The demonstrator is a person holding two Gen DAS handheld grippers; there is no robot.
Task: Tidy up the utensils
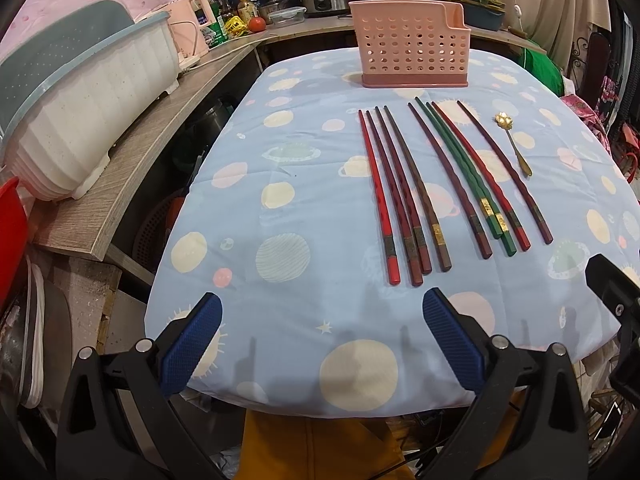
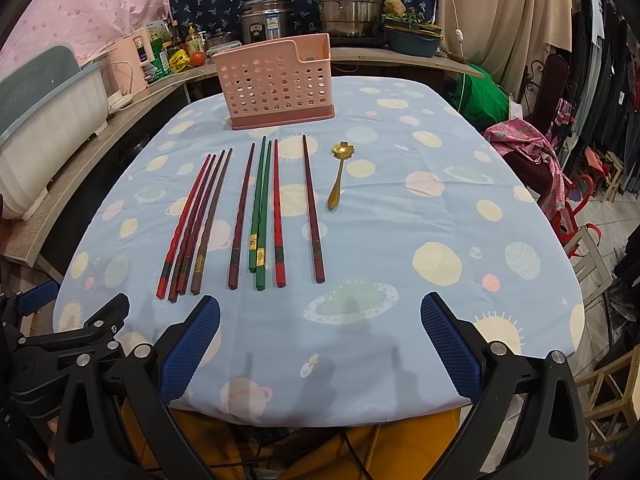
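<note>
Several chopsticks lie side by side on the blue patterned tablecloth: a left bunch of red and brown ones, and a right group with two green ones. A small gold flower-bowl spoon lies to their right. A pink perforated utensil holder stands upright behind them. My left gripper and right gripper are both open and empty, hovering over the table's near edge, apart from the utensils.
A white and teal dish rack sits on a wooden counter to the left. Pots, a rice cooker and bottles stand behind the table. Chairs and hanging clothes are on the right.
</note>
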